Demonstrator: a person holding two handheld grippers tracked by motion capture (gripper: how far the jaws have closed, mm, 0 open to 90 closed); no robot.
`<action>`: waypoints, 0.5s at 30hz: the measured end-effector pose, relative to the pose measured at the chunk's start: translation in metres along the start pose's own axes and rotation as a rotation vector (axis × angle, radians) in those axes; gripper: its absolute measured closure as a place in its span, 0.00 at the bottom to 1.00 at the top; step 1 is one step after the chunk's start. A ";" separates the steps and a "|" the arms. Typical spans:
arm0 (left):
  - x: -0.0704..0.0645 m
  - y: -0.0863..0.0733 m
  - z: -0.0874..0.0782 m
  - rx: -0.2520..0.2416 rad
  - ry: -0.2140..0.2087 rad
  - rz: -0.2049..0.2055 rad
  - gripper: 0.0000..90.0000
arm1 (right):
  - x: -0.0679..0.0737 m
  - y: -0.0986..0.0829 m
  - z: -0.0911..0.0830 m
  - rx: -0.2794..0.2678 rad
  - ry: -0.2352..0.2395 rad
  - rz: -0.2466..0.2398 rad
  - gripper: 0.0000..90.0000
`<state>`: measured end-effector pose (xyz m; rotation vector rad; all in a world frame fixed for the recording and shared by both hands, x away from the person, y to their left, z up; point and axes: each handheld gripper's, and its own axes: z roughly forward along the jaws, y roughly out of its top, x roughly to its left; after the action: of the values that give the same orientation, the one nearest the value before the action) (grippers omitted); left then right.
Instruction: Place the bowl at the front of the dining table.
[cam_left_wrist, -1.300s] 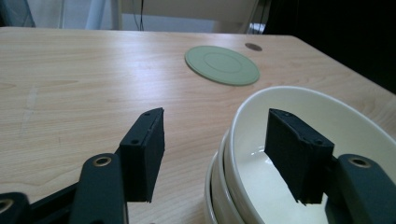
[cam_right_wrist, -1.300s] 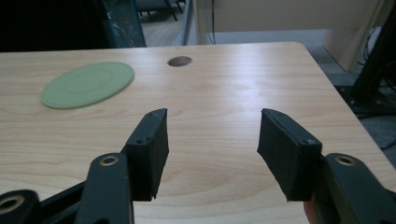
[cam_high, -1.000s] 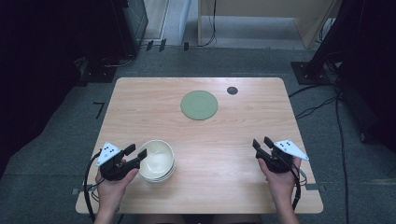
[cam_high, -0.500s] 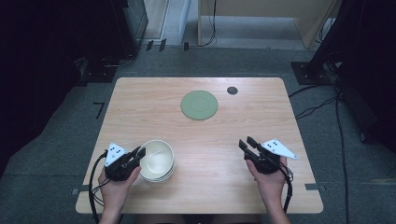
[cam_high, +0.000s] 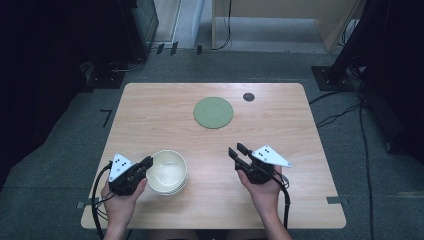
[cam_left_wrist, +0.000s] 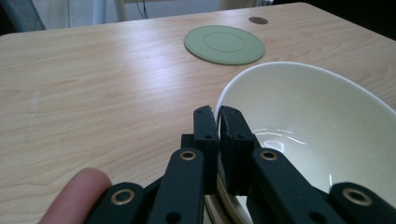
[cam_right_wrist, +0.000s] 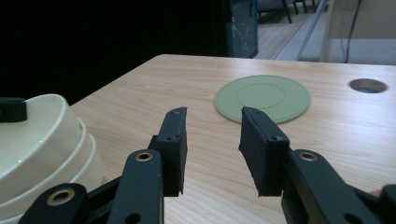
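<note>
A stack of cream bowls (cam_high: 167, 170) stands near the table's front left. My left gripper (cam_high: 147, 161) is shut on the top bowl's near-left rim; in the left gripper view the jaws (cam_left_wrist: 218, 114) pinch the thin rim of that bowl (cam_left_wrist: 303, 121). My right gripper (cam_high: 236, 149) hovers open to the right of the stack, pointing left and away, nothing between its jaws (cam_right_wrist: 212, 119). The right gripper view has the bowl stack (cam_right_wrist: 42, 144) at lower left, with a tip of the left gripper (cam_right_wrist: 11, 109) on its rim.
A flat green plate (cam_high: 213, 112) lies at the table's centre back, also in the gripper views (cam_left_wrist: 224, 45) (cam_right_wrist: 262, 99). A small dark hole (cam_high: 248, 96) sits in the tabletop just right of it. Dark equipment and cables surround the table on the floor.
My right gripper has moved left toward the bowl stack. My left gripper has closed onto the top bowl's rim.
</note>
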<state>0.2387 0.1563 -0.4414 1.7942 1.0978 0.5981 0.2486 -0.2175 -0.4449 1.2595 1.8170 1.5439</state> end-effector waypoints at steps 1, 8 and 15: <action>0.003 -0.001 0.000 0.002 -0.018 -0.033 0.96 | 0.008 0.002 0.005 0.009 0.010 -0.014 0.67; 0.010 -0.008 0.011 0.057 -0.057 -0.116 0.67 | 0.027 0.007 0.016 0.007 0.045 -0.026 0.65; -0.003 -0.008 0.017 0.087 0.032 -0.004 0.89 | 0.046 0.008 0.027 0.051 0.085 -0.032 0.64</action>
<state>0.2464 0.1475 -0.4564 1.8622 1.1641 0.5867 0.2500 -0.1643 -0.4349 1.1991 1.9313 1.5646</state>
